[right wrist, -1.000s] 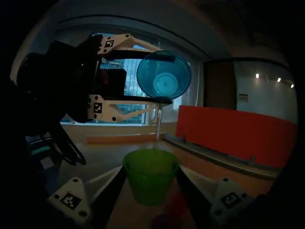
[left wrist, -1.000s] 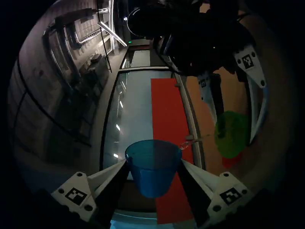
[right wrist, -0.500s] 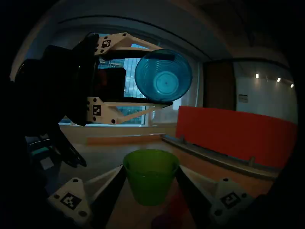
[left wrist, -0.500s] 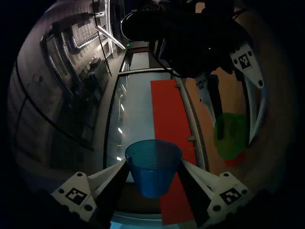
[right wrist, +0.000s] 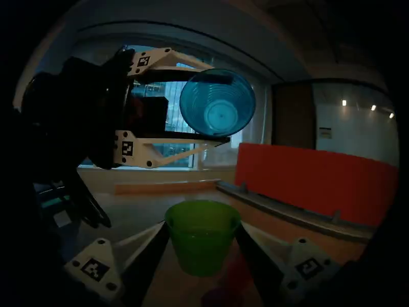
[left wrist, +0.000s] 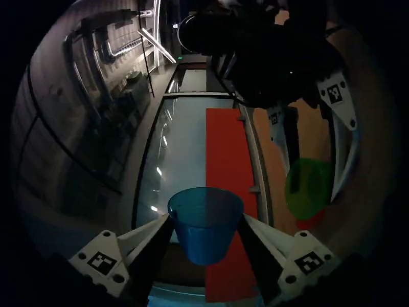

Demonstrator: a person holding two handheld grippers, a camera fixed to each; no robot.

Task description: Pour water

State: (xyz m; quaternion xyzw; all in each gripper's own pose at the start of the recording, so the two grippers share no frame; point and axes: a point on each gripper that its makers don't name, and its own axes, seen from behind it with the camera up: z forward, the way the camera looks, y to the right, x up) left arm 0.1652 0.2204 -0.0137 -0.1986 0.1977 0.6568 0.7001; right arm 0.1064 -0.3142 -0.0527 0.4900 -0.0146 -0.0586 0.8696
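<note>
My left gripper (left wrist: 205, 236) is shut on a blue plastic cup (left wrist: 205, 227), lying on its side. From the right gripper view the blue cup (right wrist: 217, 102) shows its open mouth, held high between the left gripper's white fingers (right wrist: 158, 148). No water leaves it. Below it my right gripper (right wrist: 202, 245) is shut on an upright green cup (right wrist: 202, 235) with water inside. In the left gripper view the green cup (left wrist: 307, 187) hangs at the right between the right gripper's fingers (left wrist: 278, 135).
A wooden table surface (right wrist: 174, 276) lies under the green cup, with a reddish object (right wrist: 230, 279) just ahead on it. An orange-red panel (right wrist: 317, 176) stands to the right and a window (right wrist: 168, 123) at the back. The room is dim.
A thin stream of water ran from the blue cup into the green cup one second ago; it has stopped. The blue cup has tipped back slightly.
</note>
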